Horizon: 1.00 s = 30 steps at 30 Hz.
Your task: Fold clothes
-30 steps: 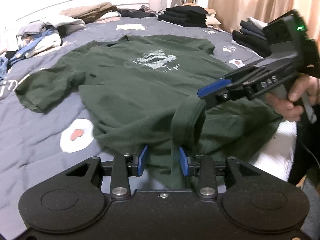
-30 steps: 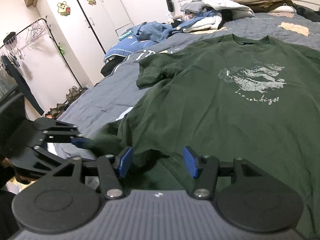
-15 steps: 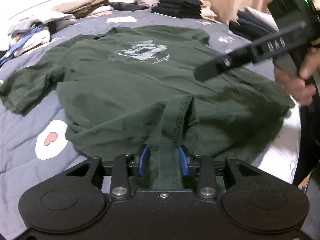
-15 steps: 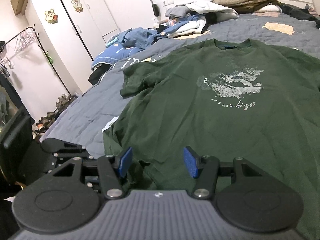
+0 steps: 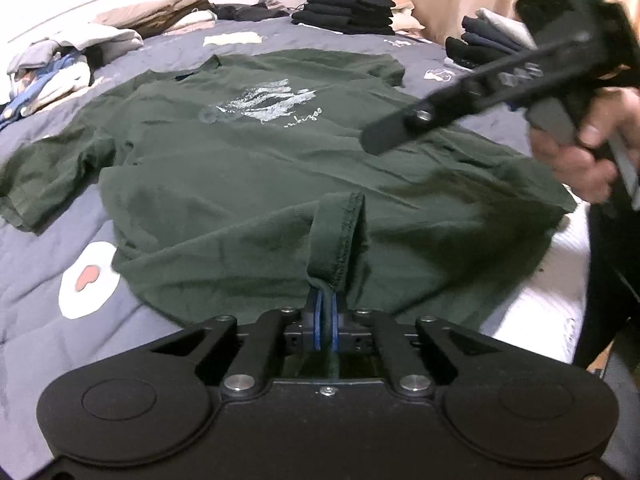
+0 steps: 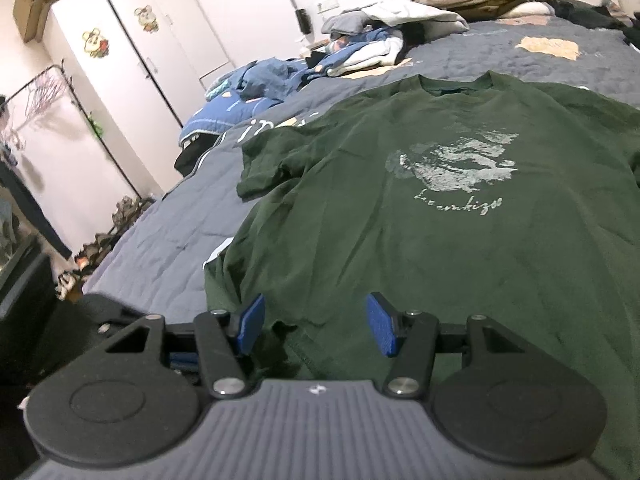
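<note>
Dark green T-shirt lies face-up on the grey quilt, collar at 12 o'clock, left sleeve splayed toward 9 o'clock. Left gripper at 6 o'clock is clenched on a pinched ridge of the bottom hem. Right gripper stands released above the hem, nothing between its pads (a hand holds it at 3 o'clock). Judgement: light, limp cotton; will sag and crease, so grip the stitched hem edge or corners.
</note>
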{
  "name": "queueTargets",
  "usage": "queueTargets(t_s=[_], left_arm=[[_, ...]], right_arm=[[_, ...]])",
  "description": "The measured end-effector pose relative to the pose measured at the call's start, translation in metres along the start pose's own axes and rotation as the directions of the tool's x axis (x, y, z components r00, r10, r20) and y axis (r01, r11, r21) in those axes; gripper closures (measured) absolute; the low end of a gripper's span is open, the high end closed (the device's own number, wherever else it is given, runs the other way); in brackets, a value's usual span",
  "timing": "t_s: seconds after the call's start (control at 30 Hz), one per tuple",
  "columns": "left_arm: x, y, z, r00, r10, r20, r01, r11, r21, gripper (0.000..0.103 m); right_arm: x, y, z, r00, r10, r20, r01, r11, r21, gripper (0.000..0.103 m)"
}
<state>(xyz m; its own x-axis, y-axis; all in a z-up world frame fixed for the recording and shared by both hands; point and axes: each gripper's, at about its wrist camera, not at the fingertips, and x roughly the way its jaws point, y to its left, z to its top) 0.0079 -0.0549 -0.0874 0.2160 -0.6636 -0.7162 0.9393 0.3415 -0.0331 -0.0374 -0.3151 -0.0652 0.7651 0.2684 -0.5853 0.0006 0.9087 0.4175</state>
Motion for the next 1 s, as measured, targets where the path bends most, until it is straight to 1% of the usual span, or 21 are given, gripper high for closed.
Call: queueTargets(t_s=[0.03, 0.13, 0.23, 0.3, 0.4, 0.43, 0.47, 0.5, 0.57, 0.6, 0.67, 0.77, 0.83, 0.87, 0.93, 0.97, 1.0], left_arm=[[-0.007, -0.002, -0.003, 1.000, 0.011, 0.006, -0.011, 1.000, -0.004, 0.099], [-0.038, -0.005, -0.012, 0.995, 0.095, 0.021, -0.095, 0.995, -0.016, 0.099], [-0.073, -0.001, -0.018, 0.981, 0.191, 0.026, -0.189, 0.979, -0.069, 0.099], [-0.091, 0.000, -0.019, 0.965, 0.261, 0.009, -0.260, 0.962, -0.086, 0.100], [-0.113, -0.009, -0.017, 0.933, 0.358, -0.027, -0.359, 0.931, -0.068, 0.100], [-0.116, -0.013, -0.016, 0.921, 0.386, -0.054, -0.389, 0.919, -0.064, 0.100], [-0.115, -0.018, -0.016, 0.895, 0.435, -0.094, -0.440, 0.898, -0.033, 0.101], [-0.114, -0.024, -0.016, 0.863, 0.488, -0.135, -0.492, 0.871, 0.004, 0.103], [-0.107, -0.033, -0.022, 0.803, 0.565, -0.191, -0.558, 0.825, 0.094, 0.103], [-0.110, -0.033, -0.025, 0.819, 0.541, -0.190, -0.537, 0.840, 0.075, 0.103], [-0.117, -0.031, -0.027, 0.865, 0.473, -0.170, -0.480, 0.877, -0.002, 0.103], [-0.124, -0.026, -0.027, 0.911, 0.401, -0.093, -0.405, 0.914, -0.020, 0.100], [-0.123, -0.015, -0.027, 0.926, 0.369, -0.075, -0.372, 0.928, -0.028, 0.096], [-0.121, -0.012, -0.027, 0.931, 0.359, -0.069, -0.361, 0.932, -0.019, 0.093], [-0.115, -0.005, -0.028, 0.938, 0.341, -0.057, -0.341, 0.940, 0.007, 0.080], [-0.113, -0.002, -0.029, 0.942, 0.331, -0.051, -0.331, 0.944, 0.020, 0.063], [-0.110, 0.001, -0.029, 0.946, 0.322, -0.046, -0.321, 0.947, 0.032, 0.053]], right_arm=[[0.000, -0.001, 0.001, 1.000, 0.002, 0.002, -0.002, 1.000, 0.008, 0.047], [-0.001, 0.000, 0.001, 1.000, 0.010, 0.005, -0.010, 1.000, 0.011, 0.047], [-0.003, 0.003, 0.001, 1.000, 0.021, 0.005, -0.021, 1.000, 0.002, 0.047], [-0.006, 0.004, 0.001, 1.000, 0.029, 0.008, -0.029, 1.000, 0.000, 0.047], [-0.012, 0.005, 0.000, 0.999, 0.034, 0.014, -0.034, 0.999, -0.002, 0.047], [-0.015, 0.005, 0.000, 0.999, 0.033, 0.016, -0.033, 0.999, -0.003, 0.047], [-0.018, 0.004, 0.000, 0.999, 0.032, 0.017, -0.032, 0.999, -0.002, 0.047], [-0.021, 0.004, -0.001, 0.999, 0.030, 0.018, -0.030, 1.000, -0.002, 0.047], [-0.028, 0.003, -0.004, 1.000, 0.025, 0.016, -0.025, 1.000, -0.010, 0.047], [-0.031, 0.003, -0.006, 1.000, 0.023, 0.015, -0.023, 1.000, -0.014, 0.047], [-0.038, 0.004, -0.010, 1.000, 0.016, 0.013, -0.016, 1.000, -0.024, 0.047], [-0.046, 0.004, -0.017, 1.000, 0.008, 0.013, -0.008, 0.999, -0.037, 0.047], [-0.048, 0.004, -0.020, 1.000, 0.002, 0.012, -0.002, 0.999, -0.043, 0.046], [-0.048, 0.004, -0.021, 1.000, 0.000, 0.009, 0.001, 0.999, -0.045, 0.046], [-0.047, 0.006, -0.024, 1.000, -0.001, 0.002, 0.001, 0.999, -0.051, 0.046], [-0.046, 0.007, -0.025, 1.000, -0.001, -0.002, 0.001, 0.998, -0.055, 0.046], [-0.045, 0.008, -0.026, 1.000, 0.000, -0.006, 0.000, 0.998, -0.059, 0.046]])
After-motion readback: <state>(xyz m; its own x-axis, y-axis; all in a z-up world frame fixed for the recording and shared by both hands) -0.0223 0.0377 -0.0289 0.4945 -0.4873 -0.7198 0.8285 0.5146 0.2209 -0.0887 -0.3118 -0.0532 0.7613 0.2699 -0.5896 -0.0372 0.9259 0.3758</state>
